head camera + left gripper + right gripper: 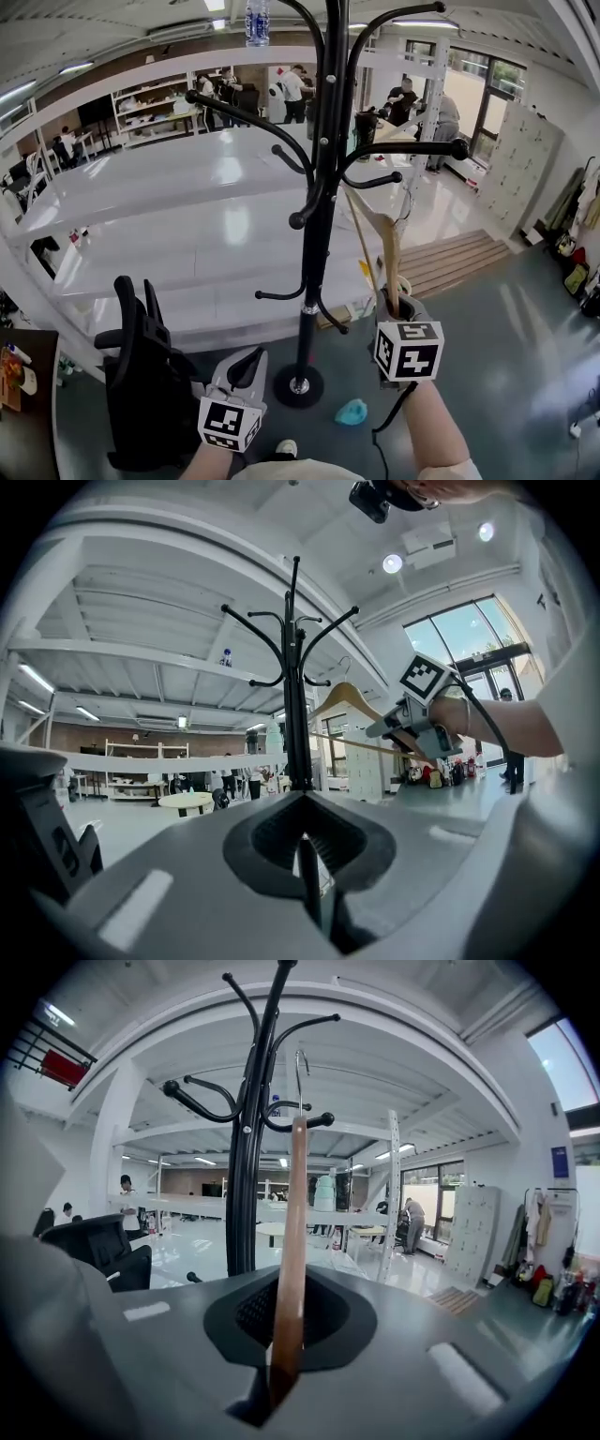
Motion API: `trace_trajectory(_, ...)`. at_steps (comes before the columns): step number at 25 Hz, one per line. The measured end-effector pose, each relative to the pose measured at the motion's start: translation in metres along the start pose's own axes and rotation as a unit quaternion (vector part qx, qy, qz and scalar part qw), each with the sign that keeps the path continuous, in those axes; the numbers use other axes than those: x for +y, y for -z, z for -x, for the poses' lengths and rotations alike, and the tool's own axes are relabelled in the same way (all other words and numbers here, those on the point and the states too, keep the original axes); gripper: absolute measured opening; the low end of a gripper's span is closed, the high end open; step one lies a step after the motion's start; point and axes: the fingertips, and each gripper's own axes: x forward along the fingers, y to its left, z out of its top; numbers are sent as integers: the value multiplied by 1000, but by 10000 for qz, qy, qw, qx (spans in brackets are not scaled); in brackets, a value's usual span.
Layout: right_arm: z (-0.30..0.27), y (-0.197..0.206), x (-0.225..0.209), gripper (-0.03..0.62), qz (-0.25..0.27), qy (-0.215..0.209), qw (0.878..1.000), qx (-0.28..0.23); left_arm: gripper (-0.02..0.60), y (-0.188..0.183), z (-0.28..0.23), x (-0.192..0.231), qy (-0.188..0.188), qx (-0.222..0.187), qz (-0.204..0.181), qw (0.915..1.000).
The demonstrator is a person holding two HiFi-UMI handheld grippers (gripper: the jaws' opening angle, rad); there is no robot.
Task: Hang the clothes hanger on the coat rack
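A black coat rack [319, 197] with curved arms stands on a round base straight ahead. My right gripper [395, 307] is shut on the lower edge of a wooden clothes hanger [379, 234] and holds it upright, just right of the pole. In the right gripper view the hanger [291, 1241] rises from the jaws. Its metal hook [300, 1072] sits level with a ball-tipped rack arm [309, 1121]; I cannot tell whether it rests on that arm. My left gripper [246, 364] is low, left of the base, shut with nothing in it [307, 874].
A black office chair [141, 375] stands close at lower left. A blue object [352, 412] lies on the floor near the rack base. Long white tables [169, 197] run behind the rack, and a wooden pallet [459, 258] lies to the right. People stand far back.
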Motion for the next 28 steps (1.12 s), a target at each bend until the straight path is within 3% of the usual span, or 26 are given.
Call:
trace_trajectory(9,-53,-19,6,29,195,-29,9994,277,0,11,-20,26,64,80,31,9999)
trace_trajectory(22,-92,4,23,29,-71,-292,9978,590,0,35,-21,43,10,305,148,9994)
trace_trajectory(28,-91,13,24,29,-87,-225,9982,545,0,42,-17,43,-13,352,236,9991)
